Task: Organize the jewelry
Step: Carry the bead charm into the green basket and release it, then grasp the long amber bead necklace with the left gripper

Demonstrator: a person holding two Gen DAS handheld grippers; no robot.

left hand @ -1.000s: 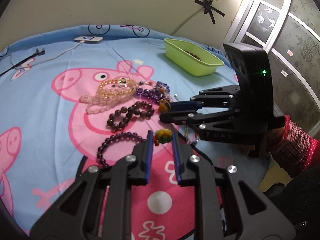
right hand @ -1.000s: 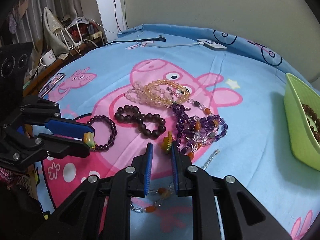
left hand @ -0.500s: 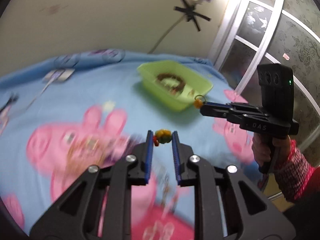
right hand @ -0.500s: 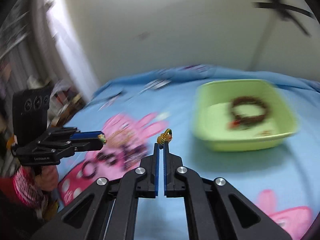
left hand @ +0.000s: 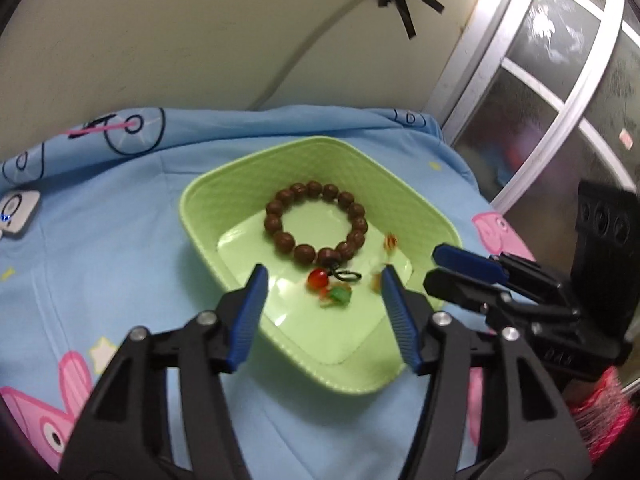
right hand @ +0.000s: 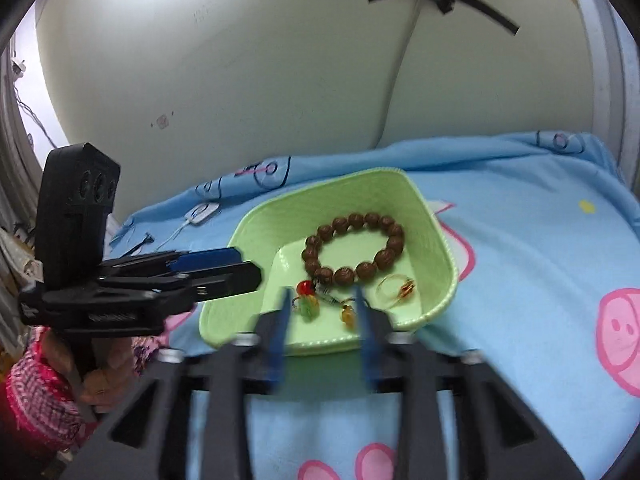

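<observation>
A green tray on the blue cartoon sheet holds a brown bead bracelet. A green and red charm and an amber ring lie blurred on the tray floor, beside another ring. My left gripper is open and empty above the tray's near edge. My right gripper is open and empty over the tray too. Each gripper shows in the other's view, the right and the left.
A white charger and cable lie on the sheet left of the tray. A wall with taped cable stands behind, and a glass door at the right. The bed edge drops off past the tray.
Both grippers moved over the tray and opened. The green and red charm dropped from the left one and the amber ring from the right one into the tray.
</observation>
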